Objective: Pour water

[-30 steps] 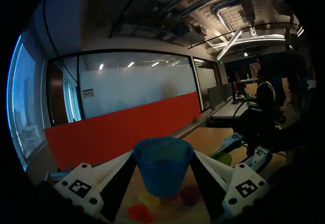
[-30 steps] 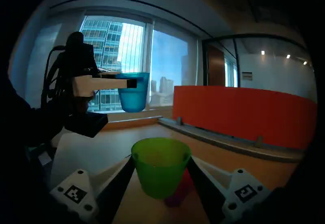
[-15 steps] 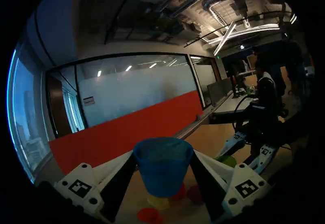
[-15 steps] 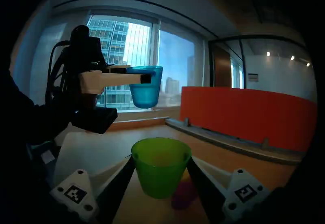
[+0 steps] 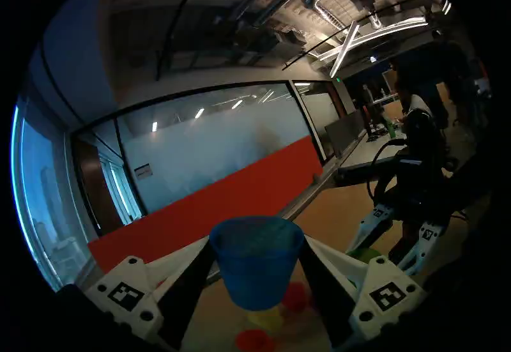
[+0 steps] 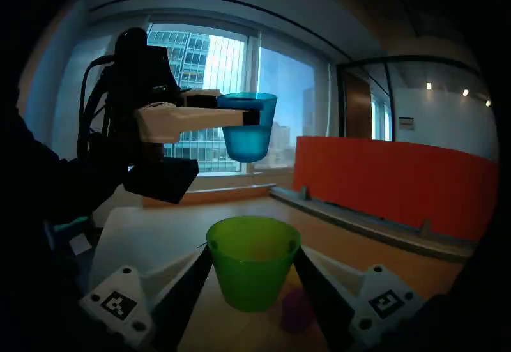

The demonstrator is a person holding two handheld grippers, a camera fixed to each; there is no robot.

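Note:
My left gripper (image 5: 255, 266) is shut on a translucent blue cup (image 5: 256, 259), held upright above the wooden table (image 5: 326, 214). In the right gripper view the same blue cup (image 6: 248, 126) hangs high at the upper left, clamped by the left gripper (image 6: 246, 117) with a dark sleeve behind it. My right gripper (image 6: 254, 269) is shut on a green cup (image 6: 253, 261), upright and lower than the blue one. From the left gripper view the right gripper (image 5: 397, 240) shows at the right with the green cup's rim (image 5: 364, 254) between its fingers.
Small coloured cups lie on the table below: yellow (image 5: 266, 317), red (image 5: 255, 340) and a pink one (image 5: 295, 294); a purple cup (image 6: 297, 308) shows under the green cup. An orange partition (image 6: 396, 183) and glass walls line the far side. A person (image 5: 425, 119) stands at the back right.
The blue cup in the left gripper has risen and moved rightward in the right gripper view, closer above the green cup. The green cup has stayed put in its gripper.

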